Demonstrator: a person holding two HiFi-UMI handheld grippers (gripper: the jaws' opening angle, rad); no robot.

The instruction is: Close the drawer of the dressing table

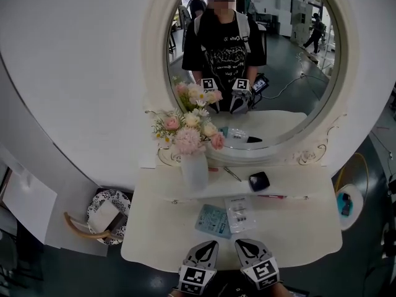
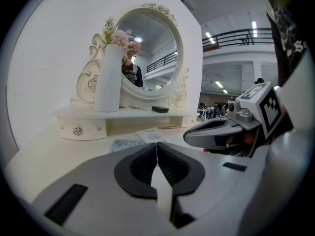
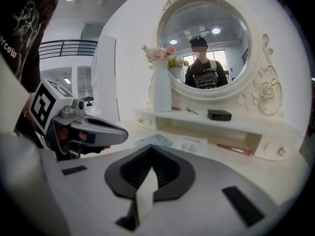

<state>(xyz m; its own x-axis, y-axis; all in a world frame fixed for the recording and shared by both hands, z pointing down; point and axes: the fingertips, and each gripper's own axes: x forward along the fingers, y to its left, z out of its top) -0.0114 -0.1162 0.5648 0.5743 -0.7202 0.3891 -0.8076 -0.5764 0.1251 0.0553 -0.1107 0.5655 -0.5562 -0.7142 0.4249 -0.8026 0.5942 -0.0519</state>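
The dressing table [image 1: 154,228] is cream-white and smooth, with a rounded top and a big oval mirror [image 1: 278,73] in a carved frame. On its raised shelf stands a tall matte white vase [image 1: 194,169] with soft pink and white flowers [image 1: 189,135], and further right lies a small flat black box [image 1: 258,180]. A small drawer [image 2: 78,130] with shiny round knobs is at the left end of this shelf, and it looks pushed in flush. On the top lie a pale blue patterned packet [image 1: 213,220] and a clear plastic packet [image 1: 240,212], touching each other, with a thin red pen [image 1: 272,197] under the shelf. The left gripper [image 1: 213,243] and the right gripper [image 1: 238,242], grey with ribbed black pads, are side by side at the near edge. They point toward the mirror, a little downward. Both have the jaws pressed together, with nothing between them.
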